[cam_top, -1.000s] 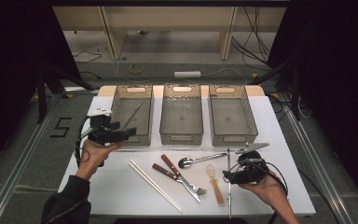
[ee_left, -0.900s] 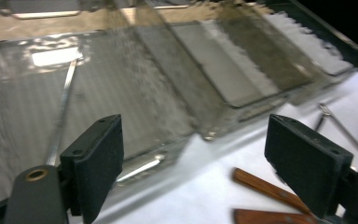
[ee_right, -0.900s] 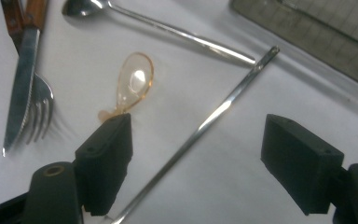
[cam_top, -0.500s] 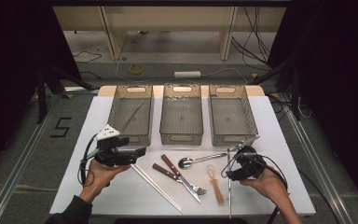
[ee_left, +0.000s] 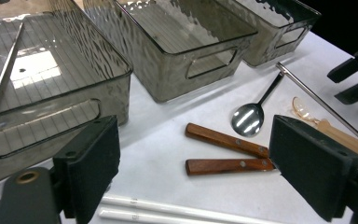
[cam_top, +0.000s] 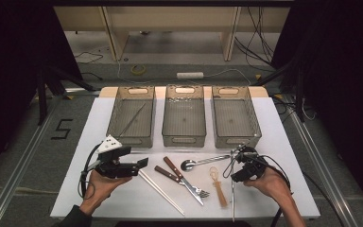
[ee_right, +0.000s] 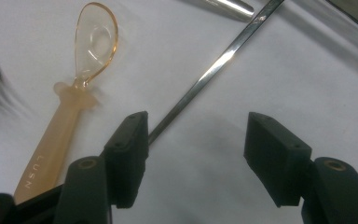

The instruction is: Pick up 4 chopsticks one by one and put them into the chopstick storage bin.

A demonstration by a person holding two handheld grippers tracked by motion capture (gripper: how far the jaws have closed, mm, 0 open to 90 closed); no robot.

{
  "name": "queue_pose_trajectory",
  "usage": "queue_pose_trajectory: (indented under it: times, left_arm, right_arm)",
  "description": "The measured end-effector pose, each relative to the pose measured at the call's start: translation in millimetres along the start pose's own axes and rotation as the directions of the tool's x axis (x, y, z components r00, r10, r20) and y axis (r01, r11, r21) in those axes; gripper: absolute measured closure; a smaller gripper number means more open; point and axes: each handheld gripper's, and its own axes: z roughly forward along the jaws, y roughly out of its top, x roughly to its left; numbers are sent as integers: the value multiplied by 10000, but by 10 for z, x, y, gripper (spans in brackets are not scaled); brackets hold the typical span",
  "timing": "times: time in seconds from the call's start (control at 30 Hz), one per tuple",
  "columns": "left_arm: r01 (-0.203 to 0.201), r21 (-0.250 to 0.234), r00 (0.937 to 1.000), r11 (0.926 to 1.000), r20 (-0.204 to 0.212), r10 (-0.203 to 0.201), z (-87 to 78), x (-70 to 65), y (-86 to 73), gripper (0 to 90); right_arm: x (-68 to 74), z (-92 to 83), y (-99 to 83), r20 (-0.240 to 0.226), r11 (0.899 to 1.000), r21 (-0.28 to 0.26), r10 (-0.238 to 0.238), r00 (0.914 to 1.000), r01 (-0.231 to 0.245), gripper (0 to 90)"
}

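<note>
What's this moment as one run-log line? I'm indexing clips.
right gripper: jaws closing, astride metal chopstick, no grip | left gripper: open, empty

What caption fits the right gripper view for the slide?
Right gripper, jaws open and just closing, poised over a metal chopstick on the white table, beside a translucent amber spoon.

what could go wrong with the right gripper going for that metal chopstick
The metal chopstick passes by the right gripper's left finger rather than midway between the fingers, which have just been closing, so they may push it aside. It is thin and flat on the table, so it may slip. The amber spoon beside it could get nudged.
</note>
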Motion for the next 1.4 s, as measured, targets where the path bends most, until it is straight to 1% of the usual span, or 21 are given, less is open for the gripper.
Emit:
queue_pose_trajectory:
  times: [0.07,0.2,0.3,0.33,0.4,0.5,0.57,0.7,0.8,0.87,0.9,0.97,1.27,1.4]
  left_arm:
    - [-84,-6,9999,10000,-57,84,-8,-20,-10,160]
    - [-101,-2,9999,9999,-31,101,-21,-45,-30,159]
    - [-151,-33,9999,9999,-38,151,-33,-67,-45,158]
    - [-191,-3,9998,9998,-35,191,-37,-73,-50,158]
    - [-320,58,9995,9995,-77,321,-41,-81,-61,158]
    - [-306,47,9995,9995,-70,306,-44,-89,-70,157]
    - [-394,79,9992,9992,-76,394,-49,-95,-72,158]
    - [-421,97,9991,9991,-80,422,-43,-109,-79,158]
    - [-442,129,9990,9989,-83,443,-41,-111,-84,158]
    - [-470,127,9988,9988,-96,471,-42,-114,-85,158]
    - [-486,125,9988,9987,-105,487,-43,-115,-85,158]
    - [-492,119,9987,9987,-109,493,-43,-116,-85,158]
    - [-529,129,9985,9985,-101,531,-45,-126,-88,158]
    - [-536,118,9985,9985,-100,538,-46,-126,-87,158]
  right_arm:
    - [0,8,9,-22,9999,76,111,9999,-110,432]
    - [43,39,26,-126,9994,348,-28,9999,33,469]
    - [94,94,50,-71,9975,678,-188,9998,193,495]
    - [114,107,57,-65,9968,779,-176,9998,181,504]
    - [135,116,65,-113,9961,846,-224,9997,233,523]
    - [153,116,66,-169,9952,919,-314,9994,328,547]
    - [174,128,62,-176,9937,1039,-400,9990,416,562]
    - [194,166,66,-256,9914,1183,-526,9983,553,589]
    - [206,175,75,-134,9903,1284,-508,9986,521,606]
    - [205,178,77,-62,9895,1293,-648,9979,651,622]
    - [213,177,81,-20,9889,1362,-603,9982,600,628]
    - [211,180,85,18,9884,1362,-684,9977,675,639]
    - [148,175,90,-57,9893,1372,-486,9988,489,742]
    - [116,172,86,-132,9904,1362,-236,9996,252,779]
